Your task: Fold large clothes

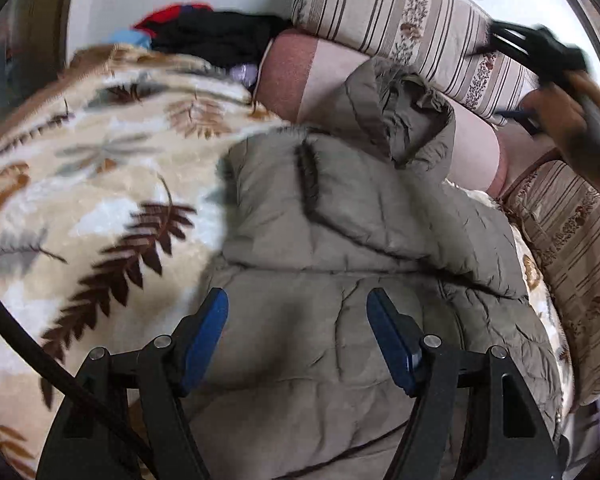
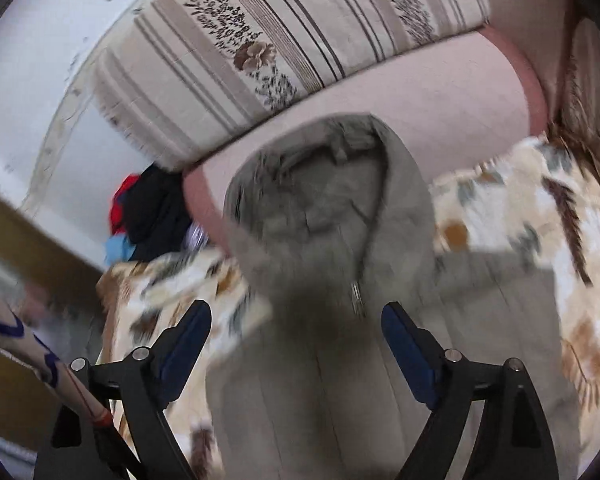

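Jacket [image 1: 340,264], olive, quilted, hooded: spread on leaf-print blanket [image 1: 100,184] against striped cushions [image 1: 400,12]. Left hand-held gripper [image 1: 298,320] wide, empty, above it. Right hand-held gripper [image 2: 296,332] wide, empty, likewise.

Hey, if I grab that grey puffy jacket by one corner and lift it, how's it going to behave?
The jacket will probably flop and hang: it already lies in soft folds on the blanket. Its quilted, puffy panels suggest it is bulky but light for its size. The smooth shell may slide between the tongs, so a thick pinch at a seam or the hood seems safer.
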`<state>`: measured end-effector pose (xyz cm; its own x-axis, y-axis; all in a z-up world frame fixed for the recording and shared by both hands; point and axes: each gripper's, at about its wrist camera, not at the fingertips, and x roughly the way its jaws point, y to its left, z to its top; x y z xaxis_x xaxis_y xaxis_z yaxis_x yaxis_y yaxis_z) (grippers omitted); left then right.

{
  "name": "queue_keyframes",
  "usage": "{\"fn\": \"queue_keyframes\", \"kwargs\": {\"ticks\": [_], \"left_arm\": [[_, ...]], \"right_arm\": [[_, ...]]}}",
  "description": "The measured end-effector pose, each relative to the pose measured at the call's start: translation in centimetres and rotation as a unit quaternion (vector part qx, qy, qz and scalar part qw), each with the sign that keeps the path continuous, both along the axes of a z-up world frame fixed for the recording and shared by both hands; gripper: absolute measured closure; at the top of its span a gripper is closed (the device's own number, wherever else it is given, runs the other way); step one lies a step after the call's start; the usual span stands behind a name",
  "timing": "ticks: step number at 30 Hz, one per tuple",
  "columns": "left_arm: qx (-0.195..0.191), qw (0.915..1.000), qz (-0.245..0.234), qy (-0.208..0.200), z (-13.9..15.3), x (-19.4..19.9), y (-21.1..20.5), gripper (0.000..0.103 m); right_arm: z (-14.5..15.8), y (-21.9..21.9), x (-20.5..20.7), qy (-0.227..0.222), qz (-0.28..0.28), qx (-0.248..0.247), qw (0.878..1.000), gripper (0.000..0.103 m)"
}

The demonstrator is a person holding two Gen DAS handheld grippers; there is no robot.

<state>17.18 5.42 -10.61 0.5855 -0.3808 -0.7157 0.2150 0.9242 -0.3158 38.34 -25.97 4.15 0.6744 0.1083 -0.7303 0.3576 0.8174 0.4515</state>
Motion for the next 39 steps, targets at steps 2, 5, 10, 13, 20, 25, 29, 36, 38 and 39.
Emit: {"fn": "queue_keyframes", "kwargs": {"ticks": [2,5,10,13,20,25,29,36,38,39], "left_arm": [[-0.019,0.9996,-0.016,0.015,-0.8,0.8,0.5,0.032],[-0.037,0.9985,-0.022,0.033,-1.9,1.7,1.0,0.032],[-0.065,0.9955,-0.03,0.062,-3.3,2.2,1.1,0.032],[-0.061,0.9959,-0.037,0.055,-3.4,2.3,0.6,0.032],[-0.056,0.9958,-0.038,0.061,-3.6,2.5,0.4,0.032],[-0.068,0.9946,-0.035,0.07,-3.3,2.3,0.8,0.032],[-0.067,0.9952,-0.028,0.065,-2.7,1.9,1.3,0.032],[-0.089,0.9945,0.006,0.055,-1.6,1.4,3.9,0.032],[-0.087,0.9946,0.016,0.055,-1.6,1.4,4.3,0.032],[-0.086,0.9944,0.02,0.057,-1.8,1.5,4.5,0.032]], "right_arm": [[-0.7,0.0,3.7,-0.001,-0.019,0.01,1.0,0.012],[-1.6,0.0,8.6,-0.007,-0.047,0.027,0.999,0.01],[-4.0,-0.1,14.8,-0.007,-0.083,0.046,0.995,0.008],[-6.5,-0.6,17.5,0.025,-0.094,0.043,0.994,0.008],[-5.8,0.0,14.7,0.028,-0.022,-0.009,0.999,0.089],[-1.8,2.1,6.1,0.008,0.032,-0.038,0.999,0.092],[1.1,5.2,-3.8,-0.009,0.082,-0.071,0.994,0.093],[-3.1,8.8,-18.7,0.026,0.128,-0.063,0.989,0.094],[-7.0,9.0,-20.2,0.06,0.127,-0.048,0.989,0.095],[-9.4,8.9,-20.2,0.085,0.122,-0.035,0.988,0.097]]}}
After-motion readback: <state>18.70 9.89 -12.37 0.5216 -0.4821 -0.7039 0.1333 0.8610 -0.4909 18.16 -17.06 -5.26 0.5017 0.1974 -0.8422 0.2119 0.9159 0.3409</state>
